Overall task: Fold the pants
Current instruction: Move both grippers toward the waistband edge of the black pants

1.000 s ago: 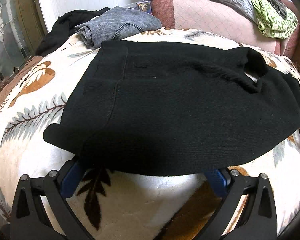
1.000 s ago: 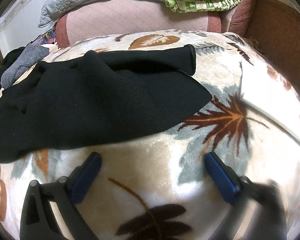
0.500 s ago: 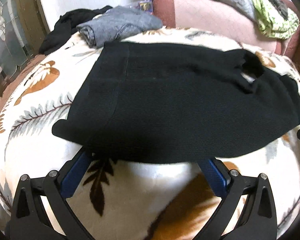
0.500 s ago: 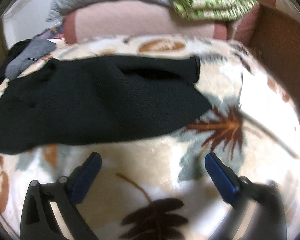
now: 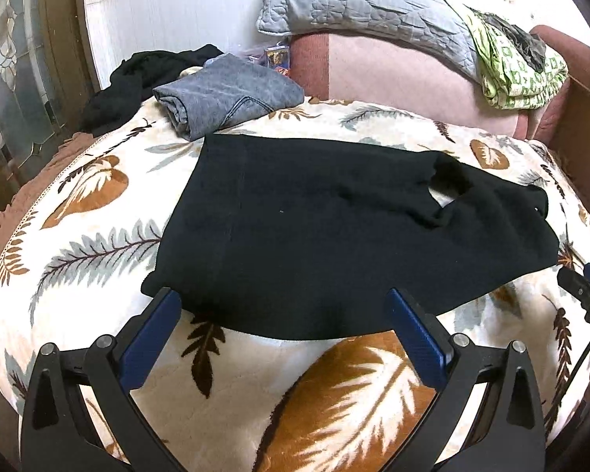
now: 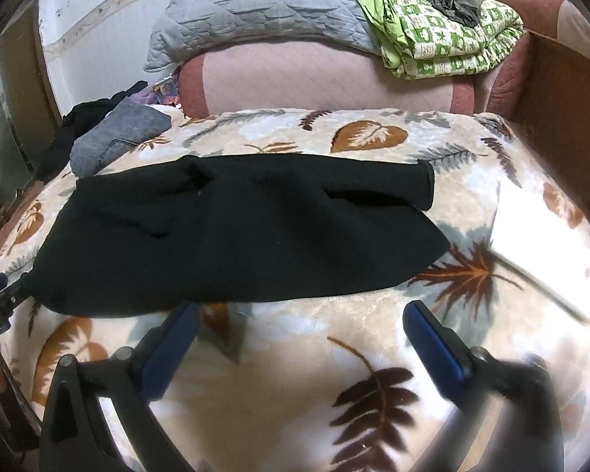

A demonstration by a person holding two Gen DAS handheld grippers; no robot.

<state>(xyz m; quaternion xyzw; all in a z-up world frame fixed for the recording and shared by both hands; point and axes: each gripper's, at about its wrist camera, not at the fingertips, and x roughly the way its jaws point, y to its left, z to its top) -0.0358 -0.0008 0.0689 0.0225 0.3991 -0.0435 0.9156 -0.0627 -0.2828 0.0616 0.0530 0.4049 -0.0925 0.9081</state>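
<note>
Black knit pants [image 5: 334, 232] lie spread flat, folded lengthwise, on a leaf-patterned blanket [image 5: 98, 244]; they also show in the right wrist view [image 6: 236, 232]. My left gripper [image 5: 283, 314] is open and empty, just short of the pants' near edge by the waist end. My right gripper [image 6: 301, 322] is open and empty, in front of the near edge by the leg end. The right gripper's tip shows at the far right of the left wrist view [image 5: 586, 287].
Folded grey jeans [image 5: 224, 94] and a black garment [image 5: 137, 78] lie at the back left. A grey quilted pillow [image 5: 365, 8] and a green patterned quilt [image 6: 444, 35] rest on the pink headboard [image 6: 326, 82]. A brown wooden side [image 6: 562, 118] stands at right.
Both grippers have pulled back and risen from the pants' near edge. The pants now lie farther ahead, and more of the headboard and pillows shows.
</note>
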